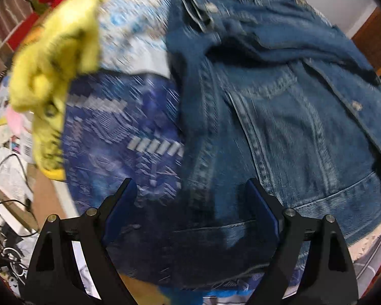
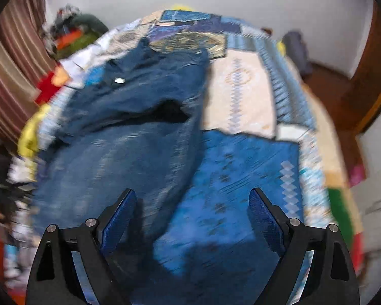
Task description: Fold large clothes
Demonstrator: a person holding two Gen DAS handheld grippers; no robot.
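So the denim jacket [image 1: 279, 106] is lying spread out on the bed [image 2: 246, 178], on top of a patchwork bedspread [image 1: 119, 127] in blues, whites and cream. It's lying rumpled, with one part folded over itself across the middle, and a metal button [image 2: 119, 80] is showing near the far end in the right wrist view.

The left gripper [image 1: 190, 203] is pointing steeply down over the near edge of the jacket, right where the denim meets the dark blue patterned patch. Its fingers [image 1: 261, 208] are standing wide apart and nothing is pinched between them, though the jacket's hem is sitting below the gap.

The right gripper [image 2: 191, 216] is hanging over the jacket's other side edge, where it meets a bright blue patch of the bedspread. Its fingers [image 2: 119, 218] are spread wide too, not clamping on anything.

A yellow garment [image 1: 53, 71] is lying bunched just beside the jacket, on the side nearer the clutter of cables and papers by the bed. Both views are blurring quite a bit. No containers are showing that I can make out, just piles of colourful clothes [image 2: 71, 33] at the bed's far corner.
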